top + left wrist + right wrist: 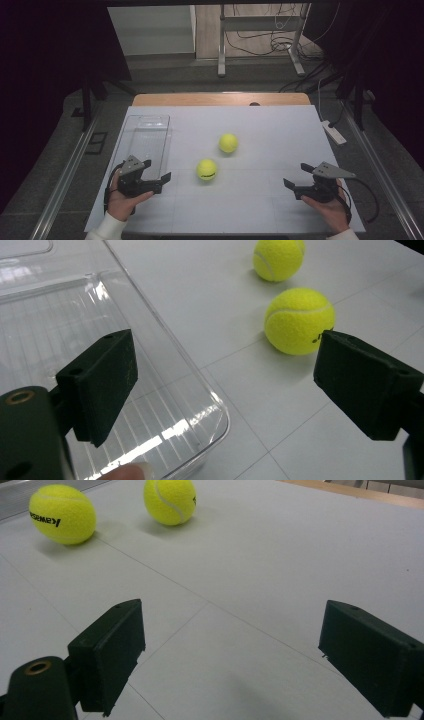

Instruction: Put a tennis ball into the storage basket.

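Held low at the near table (250, 210) edge: left gripper (156, 170) and right gripper (296, 176), both spread wide, pinching nothing. Nearer tennis ball (206, 169) just right of left gripper; farther tennis ball (228, 143) beyond. Clear tray (131, 131) at far left, empty.

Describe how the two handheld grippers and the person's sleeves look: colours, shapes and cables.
Both the left gripper and right gripper are black, each with two blocky, flat-faced jaws. Each carries a grey three-cornered plate on top and trails a black cable. A brass-coloured ring sits on the body. The person wears white sleeves.
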The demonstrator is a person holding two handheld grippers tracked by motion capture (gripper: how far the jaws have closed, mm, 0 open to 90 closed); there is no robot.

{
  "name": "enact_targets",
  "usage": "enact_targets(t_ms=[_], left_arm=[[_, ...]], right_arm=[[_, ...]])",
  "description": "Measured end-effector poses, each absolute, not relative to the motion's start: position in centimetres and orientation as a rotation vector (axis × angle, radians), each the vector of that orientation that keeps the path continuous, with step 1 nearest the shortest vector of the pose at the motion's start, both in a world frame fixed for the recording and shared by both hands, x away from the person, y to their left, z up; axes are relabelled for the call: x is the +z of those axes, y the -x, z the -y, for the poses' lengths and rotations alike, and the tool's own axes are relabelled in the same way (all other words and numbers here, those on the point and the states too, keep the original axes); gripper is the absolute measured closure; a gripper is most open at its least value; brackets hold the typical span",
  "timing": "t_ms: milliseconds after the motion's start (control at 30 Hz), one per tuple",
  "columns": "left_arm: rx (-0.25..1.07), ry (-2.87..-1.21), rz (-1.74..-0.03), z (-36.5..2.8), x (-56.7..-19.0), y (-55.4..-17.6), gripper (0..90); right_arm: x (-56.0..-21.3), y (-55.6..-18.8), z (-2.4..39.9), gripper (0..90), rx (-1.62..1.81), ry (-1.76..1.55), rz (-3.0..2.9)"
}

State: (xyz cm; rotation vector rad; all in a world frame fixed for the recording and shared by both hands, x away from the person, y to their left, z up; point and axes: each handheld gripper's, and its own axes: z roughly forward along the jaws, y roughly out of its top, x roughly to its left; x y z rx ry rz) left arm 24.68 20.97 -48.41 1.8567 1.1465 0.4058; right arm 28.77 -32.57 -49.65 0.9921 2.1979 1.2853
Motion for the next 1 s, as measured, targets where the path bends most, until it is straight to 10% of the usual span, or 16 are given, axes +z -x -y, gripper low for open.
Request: enact_targets(t_ms=[1000], left_arm=[[0.352,-1.912,-1.093,-19.0,-47.1,-25.8,11.7]], right_arm=[[-49.8,-29.0,32.6,11.9,1.277,-1.006,-2.201]])
